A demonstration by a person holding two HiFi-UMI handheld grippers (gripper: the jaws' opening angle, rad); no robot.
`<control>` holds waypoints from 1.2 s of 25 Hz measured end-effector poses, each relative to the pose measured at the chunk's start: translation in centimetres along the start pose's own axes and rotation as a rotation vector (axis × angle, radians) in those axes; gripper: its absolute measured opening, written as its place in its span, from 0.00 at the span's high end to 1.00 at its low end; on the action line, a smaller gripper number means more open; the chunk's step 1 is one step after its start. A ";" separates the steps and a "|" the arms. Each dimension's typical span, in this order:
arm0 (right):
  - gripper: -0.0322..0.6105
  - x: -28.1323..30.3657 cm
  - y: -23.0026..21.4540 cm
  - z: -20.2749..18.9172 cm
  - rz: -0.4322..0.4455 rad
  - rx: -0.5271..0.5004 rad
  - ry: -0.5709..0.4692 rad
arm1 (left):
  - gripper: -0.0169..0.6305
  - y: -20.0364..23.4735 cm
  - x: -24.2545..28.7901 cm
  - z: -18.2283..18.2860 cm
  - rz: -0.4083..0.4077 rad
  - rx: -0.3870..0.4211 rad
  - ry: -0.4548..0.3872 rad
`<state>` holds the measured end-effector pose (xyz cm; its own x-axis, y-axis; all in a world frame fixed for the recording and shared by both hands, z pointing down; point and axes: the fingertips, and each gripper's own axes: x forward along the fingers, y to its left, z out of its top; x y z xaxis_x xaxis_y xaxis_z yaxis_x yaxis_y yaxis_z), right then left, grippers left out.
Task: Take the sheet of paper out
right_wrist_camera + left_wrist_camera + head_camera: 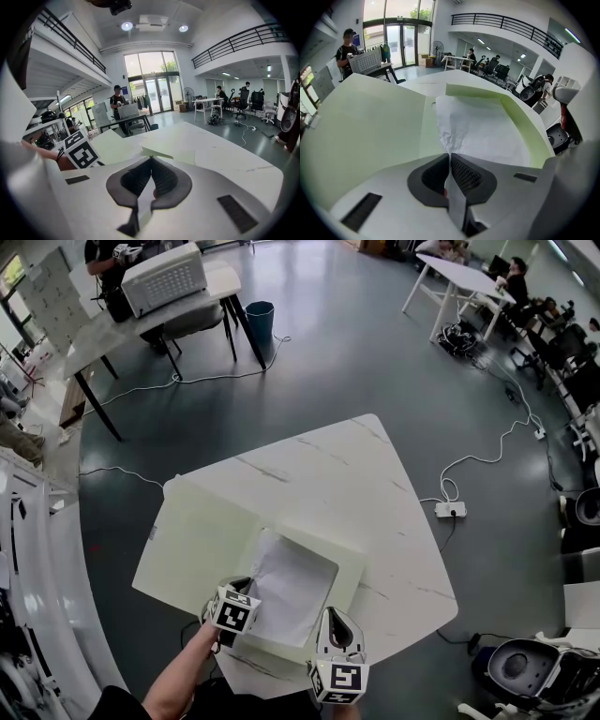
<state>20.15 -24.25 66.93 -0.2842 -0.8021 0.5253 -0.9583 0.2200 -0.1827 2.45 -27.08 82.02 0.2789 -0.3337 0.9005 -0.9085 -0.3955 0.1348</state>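
A pale green folder (202,540) lies open on the white table (356,474). In its right-hand pocket sits a white sheet of paper (292,589), creased near its lower left corner. My left gripper (246,589) is shut on that corner; in the left gripper view the paper (480,129) runs straight in between the closed jaws of the left gripper (449,154). My right gripper (330,613) is at the pocket's near right edge. In the right gripper view, the right gripper (151,158) is shut on the green folder flap (171,153).
The table's near edge is just below both grippers. On the floor to the right lie a power strip (451,510) and its cable. A chair base (525,667) stands at the lower right. Far behind are a desk with a printer (164,277) and a bin (260,320).
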 end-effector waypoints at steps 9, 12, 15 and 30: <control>0.92 -0.6 0.5 0.3 0.002 -0.006 -0.011 | 0.93 0.4 -1.1 0.3 0.026 -0.008 -0.037; 0.92 -1.0 0.9 0.5 0.003 -0.010 -0.020 | 0.94 0.8 -2.0 0.6 0.037 -0.007 -0.064; 0.92 -1.4 1.4 0.7 0.002 -0.016 -0.030 | 0.94 1.1 -3.1 1.1 0.045 -0.009 -0.094; 0.92 -5.9 6.1 4.1 -0.005 -0.064 -0.122 | 0.94 2.2 -12.2 3.8 0.068 0.006 -0.281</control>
<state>16.09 -20.41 59.34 -0.2773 -0.8640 0.4203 -0.9608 0.2477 -0.1247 -1.82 -27.13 69.73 0.2937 -0.5835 0.7571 -0.9265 -0.3687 0.0752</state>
